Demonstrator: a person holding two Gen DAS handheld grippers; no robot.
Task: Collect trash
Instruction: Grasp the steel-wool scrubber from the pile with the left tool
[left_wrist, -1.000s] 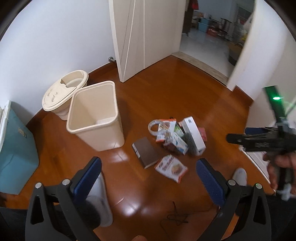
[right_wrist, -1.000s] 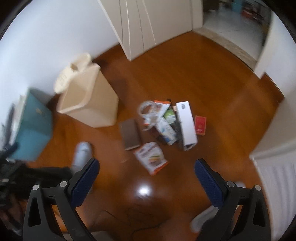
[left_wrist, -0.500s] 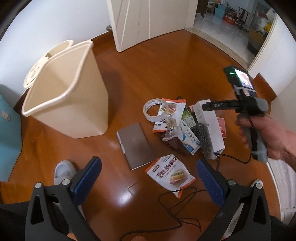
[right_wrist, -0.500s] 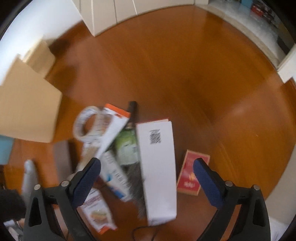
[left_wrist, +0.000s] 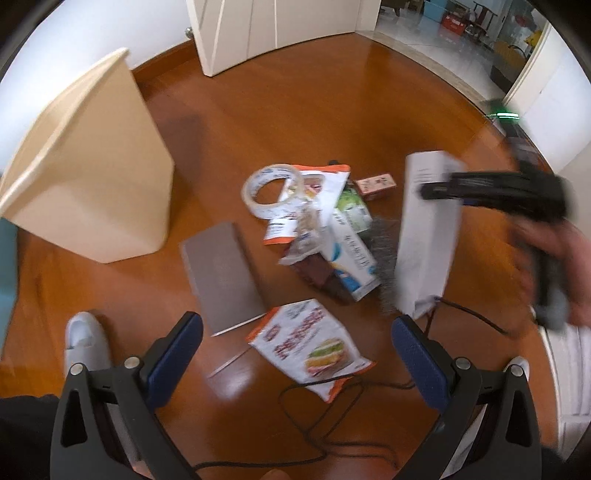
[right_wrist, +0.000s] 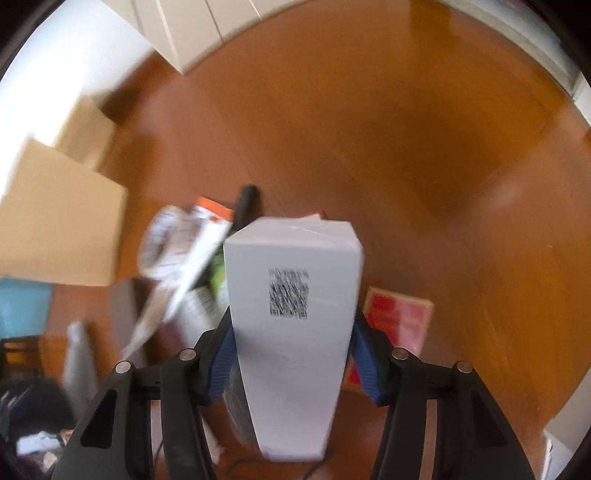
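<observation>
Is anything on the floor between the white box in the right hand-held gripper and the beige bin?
Yes. The white box has the litter pile to its left, tape roll and snack bags, then bare floor up to the bin. Lifted, nothing visible blocks it.

- My left gripper (left_wrist: 295, 354): jaws wide, snack bag (left_wrist: 312, 341) directly below, black cable (left_wrist: 332, 413) looped across the floor (left_wrist: 295, 122) beside it.
- Beige bin (left_wrist: 92, 177) blocks the left side.
- Bare floor beyond the trash pile toward the door (left_wrist: 266, 26).
- Tall white box (right_wrist: 295, 314) fills my right gripper (right_wrist: 293, 354).
</observation>
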